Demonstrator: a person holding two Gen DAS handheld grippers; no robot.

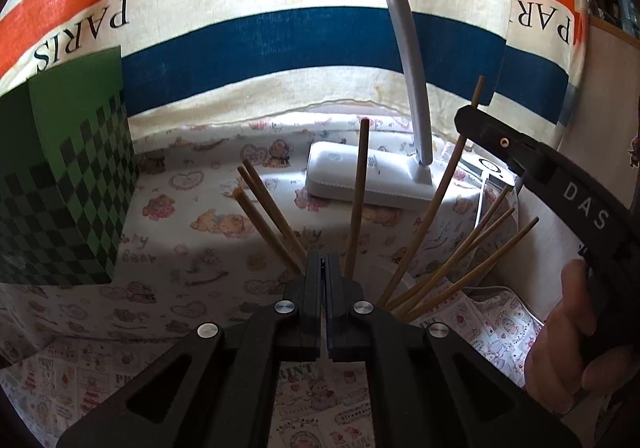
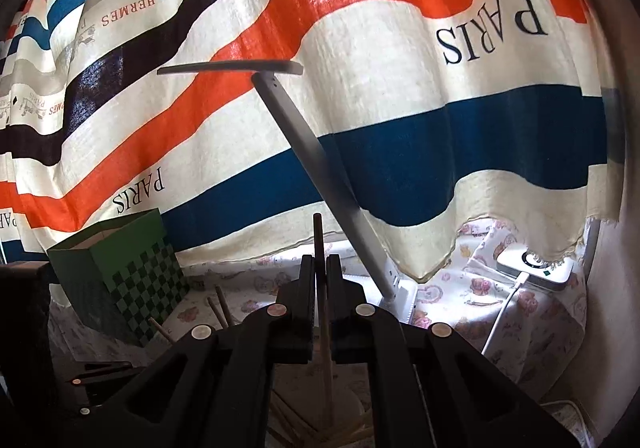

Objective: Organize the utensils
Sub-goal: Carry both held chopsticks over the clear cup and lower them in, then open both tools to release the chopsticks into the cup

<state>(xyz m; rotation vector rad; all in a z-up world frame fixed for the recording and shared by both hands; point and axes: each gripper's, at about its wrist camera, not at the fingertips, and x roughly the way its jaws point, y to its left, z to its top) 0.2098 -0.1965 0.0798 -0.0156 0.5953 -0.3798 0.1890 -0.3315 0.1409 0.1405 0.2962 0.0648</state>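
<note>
Left gripper [image 1: 324,268] closed, empty. Right gripper [image 2: 320,276] clamped on one wooden chopstick [image 2: 319,244], upright. Other chopsticks [image 1: 452,260] already standing fanned in a holder below, barely visible. Held stick not yet inserted. Beyond: green checkered box [image 1: 68,176], desk lamp [image 1: 372,176].

The hanging striped cloth [image 2: 360,96] carries "PARIS" in dark capitals, upside down: at upper right and lower left in the right wrist view, at upper left and upper right in the left wrist view. Its folded left part in the right wrist view repeats "HERMES", also inverted. The right tongs [image 1: 476,116] show the white letters "DAS" along their black arm. The patterned bench cover [image 1: 180,248] reads "baby" beside a bear and "PRINT" near the bottom.
</note>
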